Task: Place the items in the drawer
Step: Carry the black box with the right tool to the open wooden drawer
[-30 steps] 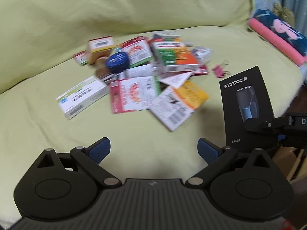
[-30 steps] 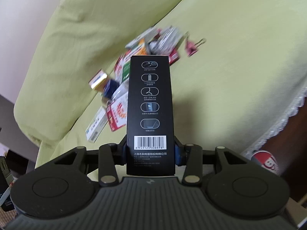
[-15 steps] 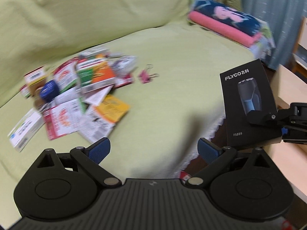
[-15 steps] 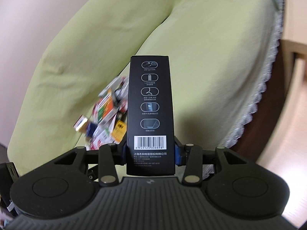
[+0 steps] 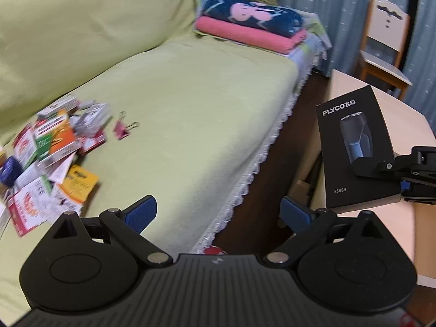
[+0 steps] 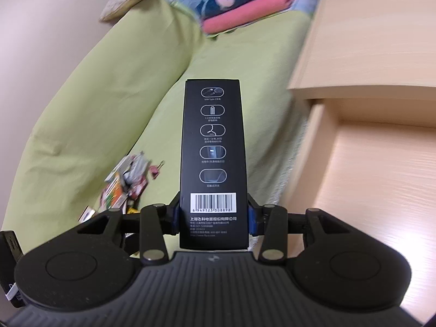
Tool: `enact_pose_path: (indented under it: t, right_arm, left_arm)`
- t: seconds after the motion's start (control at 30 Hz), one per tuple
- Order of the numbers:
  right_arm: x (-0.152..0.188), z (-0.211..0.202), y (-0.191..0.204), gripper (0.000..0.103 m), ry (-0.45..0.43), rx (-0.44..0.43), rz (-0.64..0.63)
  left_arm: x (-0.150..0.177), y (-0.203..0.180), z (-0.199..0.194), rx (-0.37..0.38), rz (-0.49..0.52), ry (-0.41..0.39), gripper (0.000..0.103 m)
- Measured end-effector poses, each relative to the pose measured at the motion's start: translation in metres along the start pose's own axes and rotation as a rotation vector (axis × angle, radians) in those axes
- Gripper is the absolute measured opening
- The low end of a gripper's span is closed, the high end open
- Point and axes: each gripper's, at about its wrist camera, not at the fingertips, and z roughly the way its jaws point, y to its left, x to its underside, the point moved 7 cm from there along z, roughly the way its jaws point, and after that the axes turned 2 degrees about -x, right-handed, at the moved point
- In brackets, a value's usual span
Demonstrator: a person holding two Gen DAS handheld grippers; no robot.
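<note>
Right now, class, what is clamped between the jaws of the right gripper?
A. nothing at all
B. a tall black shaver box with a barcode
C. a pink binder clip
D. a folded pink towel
B: the right gripper has its jaws closed on the sides of the tall black shaver box, barcode facing the camera, while the pink binder clip lies on the green sofa cover.

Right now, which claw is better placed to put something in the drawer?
The right claw: it is shut on the black box, with the open drawer just beside it. The left claw is open and empty, above the sofa edge.
</note>
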Motion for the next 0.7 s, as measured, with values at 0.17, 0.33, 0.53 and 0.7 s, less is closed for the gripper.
enact_pose_path:
  t: [0.17,0.33,0.53,0.7]
  right_arm:
    - [-0.002,-0.021,-0.028,0.039,-0.046,0.058,0.044]
    - [-0.002,-0.03,-0.062,0.039,-0.058,0.12,0.097]
    - [-0.002,-0.017,-0.091,0.039,-0.028,0.18,0.146]
    - [-0.003,-0.001,-0.115,0.039,0.03,0.222,0.188]
  left_arm:
    - [-0.003,-0.027,0.001,0.045,0.048,0.0,0.099]
    - [-0.004,-0.049,0.008,0.077,0.092,0.016,0.099]
    - [-0.007,-0.066,0.021,0.09,0.12,0.036,0.099]
    - [-0.008,-0.073,0.032,0.089,0.143,0.057,0.099]
